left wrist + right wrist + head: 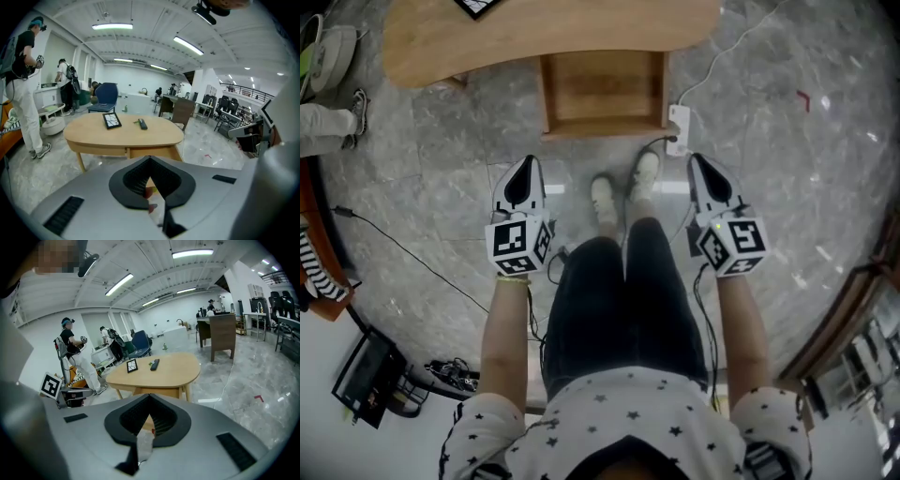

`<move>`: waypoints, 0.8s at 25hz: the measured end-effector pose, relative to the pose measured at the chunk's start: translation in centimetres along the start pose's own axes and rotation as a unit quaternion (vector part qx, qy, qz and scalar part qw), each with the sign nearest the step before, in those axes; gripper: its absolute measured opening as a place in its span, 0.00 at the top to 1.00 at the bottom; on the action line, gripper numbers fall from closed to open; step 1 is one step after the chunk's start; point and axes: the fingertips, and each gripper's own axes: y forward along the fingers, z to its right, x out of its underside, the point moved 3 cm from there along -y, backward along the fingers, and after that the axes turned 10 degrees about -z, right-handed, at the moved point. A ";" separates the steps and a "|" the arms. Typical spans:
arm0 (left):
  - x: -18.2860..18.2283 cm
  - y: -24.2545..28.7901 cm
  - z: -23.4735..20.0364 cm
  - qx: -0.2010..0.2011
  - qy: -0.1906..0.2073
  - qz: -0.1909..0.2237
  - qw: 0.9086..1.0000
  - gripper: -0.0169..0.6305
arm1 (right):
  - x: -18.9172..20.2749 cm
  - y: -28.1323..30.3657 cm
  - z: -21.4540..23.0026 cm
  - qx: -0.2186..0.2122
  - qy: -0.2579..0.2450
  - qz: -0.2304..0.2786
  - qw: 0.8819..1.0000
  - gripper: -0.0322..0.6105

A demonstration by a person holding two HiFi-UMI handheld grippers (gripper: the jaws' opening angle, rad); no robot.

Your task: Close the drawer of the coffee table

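Observation:
A light wooden coffee table (534, 37) stands ahead of me on the grey stone floor, and its drawer (602, 94) is pulled out toward me, open and showing a bare wooden bottom. My left gripper (523, 173) hangs shut at the left of my legs, short of the drawer and to its left. At the right my right gripper (701, 169) is also shut, just in front of the drawer's right corner. Neither holds anything. In the left gripper view the table (123, 131) lies beyond the closed jaws; the right gripper view shows the table (157, 370) likewise.
A white power strip (677, 129) with cables lies on the floor by the drawer's right corner. A framed picture (112, 120) and a remote (142, 123) lie on the tabletop. A person (22, 84) stands left of the table. My own feet (619, 187) are between the grippers.

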 end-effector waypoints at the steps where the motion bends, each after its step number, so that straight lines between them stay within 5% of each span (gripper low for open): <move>1: 0.6 0.8 -0.4 -0.002 -0.002 -0.005 1.000 0.97 | 0.5 0.7 0.4 0.001 -0.001 -0.003 1.000 0.94; 20: 13.1 13.6 -4.6 -0.033 0.026 -0.128 0.991 0.97 | 11.1 13.0 8.9 0.039 0.004 -0.084 0.996 0.94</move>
